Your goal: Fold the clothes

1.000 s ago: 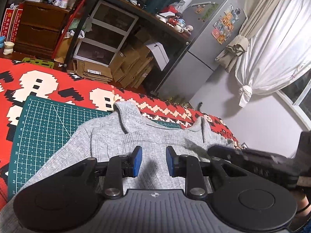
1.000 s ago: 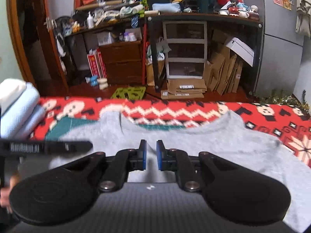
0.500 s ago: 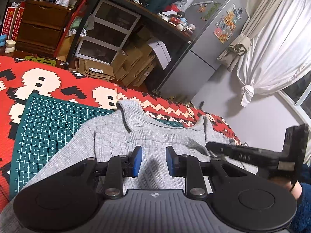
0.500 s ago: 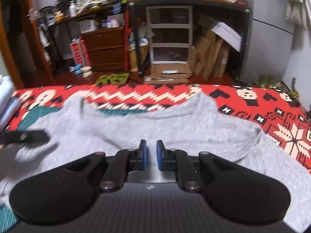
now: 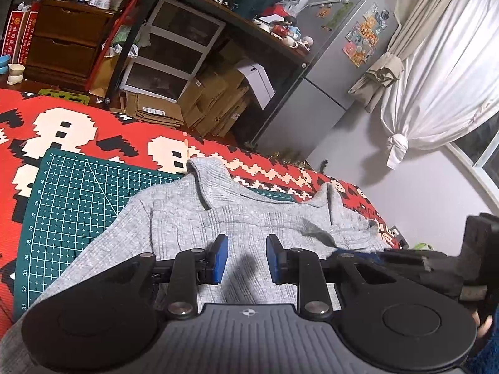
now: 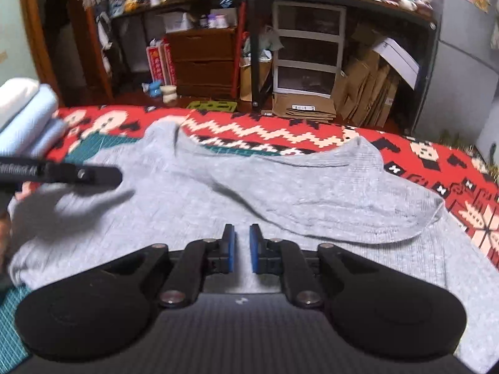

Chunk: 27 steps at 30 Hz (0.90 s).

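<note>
Grey ribbed knit top lies spread across a green cutting mat, which sits on a red patterned cover; whether the surface under the cover is a bed or a counter cannot be told.

Left tongs hover low over the garment's middle, blue pads apart with a clear gap, nothing between them; released. Their shadow falls on the knit just ahead of the pads.

Right tongs hover over the near part of the garment, pads at a narrow gap and closing; no fabric between them, so nothing grasped. In the left wrist view the right tongs' body shows at the right edge, blurred, beside the left tongs.

Garment shape: two raised corners at the far edge, one at far left and one at far right; a folded-over flap lies on the right half, its curved edge just ahead of the right tongs; a crease runs from centre toward that flap.

Edges and room: bare mat lies to the left of the top; bare red cover lies beyond the far hem and at the right; folded pale blue and white cloths are stacked at the far left, apart from the top. Cluttered shelves stand beyond the cover's far edge.
</note>
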Tool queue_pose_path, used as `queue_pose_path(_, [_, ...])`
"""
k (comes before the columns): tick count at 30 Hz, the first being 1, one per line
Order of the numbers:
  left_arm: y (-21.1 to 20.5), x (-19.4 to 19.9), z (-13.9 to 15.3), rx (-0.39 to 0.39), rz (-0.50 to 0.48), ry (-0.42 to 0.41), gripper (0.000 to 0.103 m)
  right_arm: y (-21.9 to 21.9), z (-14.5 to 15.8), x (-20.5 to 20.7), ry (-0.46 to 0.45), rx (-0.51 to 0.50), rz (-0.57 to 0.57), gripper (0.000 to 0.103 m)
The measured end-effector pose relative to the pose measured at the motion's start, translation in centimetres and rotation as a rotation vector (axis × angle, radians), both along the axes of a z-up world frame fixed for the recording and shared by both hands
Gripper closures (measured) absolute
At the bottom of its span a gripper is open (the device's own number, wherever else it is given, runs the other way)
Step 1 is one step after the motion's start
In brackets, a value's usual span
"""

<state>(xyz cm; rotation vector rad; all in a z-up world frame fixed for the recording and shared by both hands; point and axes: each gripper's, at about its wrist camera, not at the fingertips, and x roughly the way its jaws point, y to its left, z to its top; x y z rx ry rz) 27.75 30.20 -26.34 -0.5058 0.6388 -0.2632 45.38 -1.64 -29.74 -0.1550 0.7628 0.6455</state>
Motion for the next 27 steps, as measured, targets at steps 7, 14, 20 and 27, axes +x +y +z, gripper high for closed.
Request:
queue_pose_path(7, [-0.1,0.0,0.0,0.011,-0.004,0.004,0.078,-0.2,1.1,2.8,-0.061,-0.001,-0.095,0.091])
queue_pose_path(14, [0.0,0.1,-0.2,0.003,0.003,0.012,0.078,-4.5,2.8,2.1,-0.075,-0.029,-0.107,0.091])
queue_pose_path(20, [-0.3,0.1,-0.2,0.023,-0.001,0.014,0.078,-6.9,1.5,2.0,-0.041,-0.086,-0.124,0.091])
queue_pose_path(27, [0.1,0.2,-0.4,0.017,0.007,0.020,0.078,-7.8,0.2,6.2,-0.012,-0.047,-0.213,0.091])
